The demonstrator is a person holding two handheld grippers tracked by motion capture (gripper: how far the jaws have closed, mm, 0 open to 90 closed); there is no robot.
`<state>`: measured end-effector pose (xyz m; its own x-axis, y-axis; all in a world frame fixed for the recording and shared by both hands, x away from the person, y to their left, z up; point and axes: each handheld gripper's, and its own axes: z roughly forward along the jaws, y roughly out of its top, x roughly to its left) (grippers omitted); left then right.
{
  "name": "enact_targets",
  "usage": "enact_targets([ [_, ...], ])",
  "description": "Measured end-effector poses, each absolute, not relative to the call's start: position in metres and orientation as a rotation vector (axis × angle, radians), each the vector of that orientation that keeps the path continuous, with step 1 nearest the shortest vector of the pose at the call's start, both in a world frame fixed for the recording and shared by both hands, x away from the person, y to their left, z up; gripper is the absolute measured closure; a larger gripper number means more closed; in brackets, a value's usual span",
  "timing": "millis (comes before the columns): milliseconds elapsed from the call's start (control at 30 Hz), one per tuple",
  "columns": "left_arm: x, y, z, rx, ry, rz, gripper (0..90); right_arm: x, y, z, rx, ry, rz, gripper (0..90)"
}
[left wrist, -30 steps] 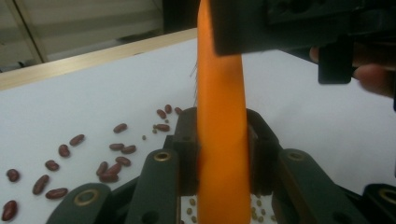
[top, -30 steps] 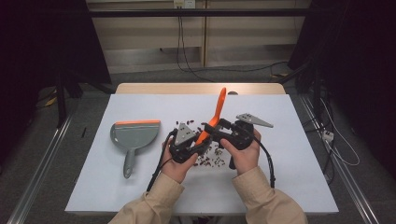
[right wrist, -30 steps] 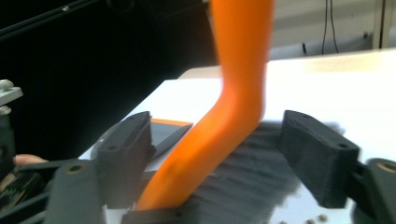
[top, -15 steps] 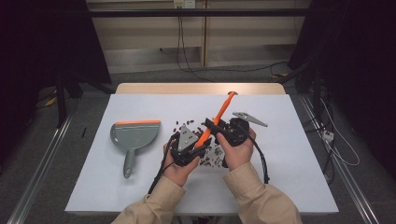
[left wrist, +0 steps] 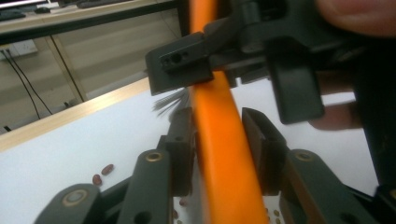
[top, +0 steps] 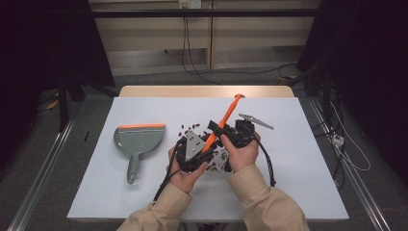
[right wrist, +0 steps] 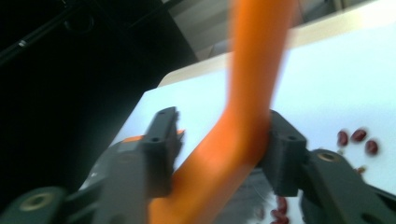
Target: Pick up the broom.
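Since a second ago I have tipped the orange brush handle (top: 222, 126) from near upright to a slant toward the far right, and my right gripper (top: 239, 135) has just closed narrow onto it. My left gripper (top: 192, 153), also narrow, clamps it lower down above the scattered beans (top: 188, 130). The dustpan (top: 139, 140) lies empty, well left.

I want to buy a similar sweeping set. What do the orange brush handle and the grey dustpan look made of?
Orange brush handle: probably moulded plastic, with a smooth, evenly coloured, slightly glossy surface. Grey dustpan: likely matte plastic in uniform grey, with an orange strip along its front lip, perhaps rubber.
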<state>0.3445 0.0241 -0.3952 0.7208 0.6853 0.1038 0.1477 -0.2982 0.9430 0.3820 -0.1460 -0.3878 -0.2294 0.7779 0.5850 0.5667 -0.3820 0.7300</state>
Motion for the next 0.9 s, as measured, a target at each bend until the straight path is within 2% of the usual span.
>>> enact_targets([
  [67, 0.344, 0.024, -0.394, 1.822, 0.651, 0.620, 63.0, 0.384, -0.147, -0.389, 1.860, 1.633, 1.695, 56.0],
  [100, 0.345, 0.024, -0.393, 1.805, 0.639, 0.616, 66.3, 0.386, -0.149, -0.390, 1.885, 1.674, 1.731, 66.7],
  [133, 0.344, 0.022, -0.392, 1.848, 0.630, 0.630, 66.3, 0.386, -0.149, -0.390, 1.885, 1.674, 1.731, 66.7],
  [167, 0.343, 0.022, -0.393, 1.832, 0.604, 0.659, 78.1, 0.387, -0.147, -0.388, 1.821, 1.767, 1.649, 67.6],
  [233, 0.345, 0.025, -0.389, 1.814, 0.609, 0.615, 78.1, 0.386, -0.146, -0.389, 1.794, 1.801, 1.629, 67.8],
  [333, 0.344, 0.024, -0.389, 1.804, 0.593, 0.616, 78.0, 0.388, -0.150, -0.388, 1.791, 1.810, 1.681, 67.9],
  [367, 0.345, 0.024, -0.389, 1.806, 0.595, 0.601, 70.0, 0.388, -0.153, -0.386, 1.768, 1.822, 1.694, 67.9],
  [400, 0.345, 0.025, -0.389, 1.811, 0.599, 0.586, 70.0, 0.388, -0.153, -0.386, 1.768, 1.822, 1.694, 67.9],
  [433, 0.345, 0.026, -0.389, 1.806, 0.608, 0.575, 61.2, 0.387, -0.158, -0.382, 1.728, 1.807, 1.697, 68.0],
  [500, 0.345, 0.029, -0.388, 1.808, 0.621, 0.532, 57.6, 0.388, -0.162, -0.380, 1.707, 1.797, 1.713, 68.0],
  [567, 0.345, 0.032, -0.388, 1.837, 0.629, 0.508, 45.8, 0.389, -0.176, -0.374, 1.689, 1.767, 1.720, 68.0],
  [600, 0.346, 0.033, -0.388, 1.849, 0.633, 0.496, 45.8, 0.389, -0.176, -0.374, 1.689, 1.767, 1.720, 68.0],
  [667, 0.347, 0.037, -0.388, 1.864, 0.648, 0.484, 38.3, 0.389, -0.184, -0.369, 1.664, 1.778, 1.687, 68.0],
  [900, 0.350, 0.051, -0.386, 1.871, 0.663, 0.448, 25.1, 0.392, -0.220, -0.354, 1.691, 1.839, 1.615, 68.0],
])
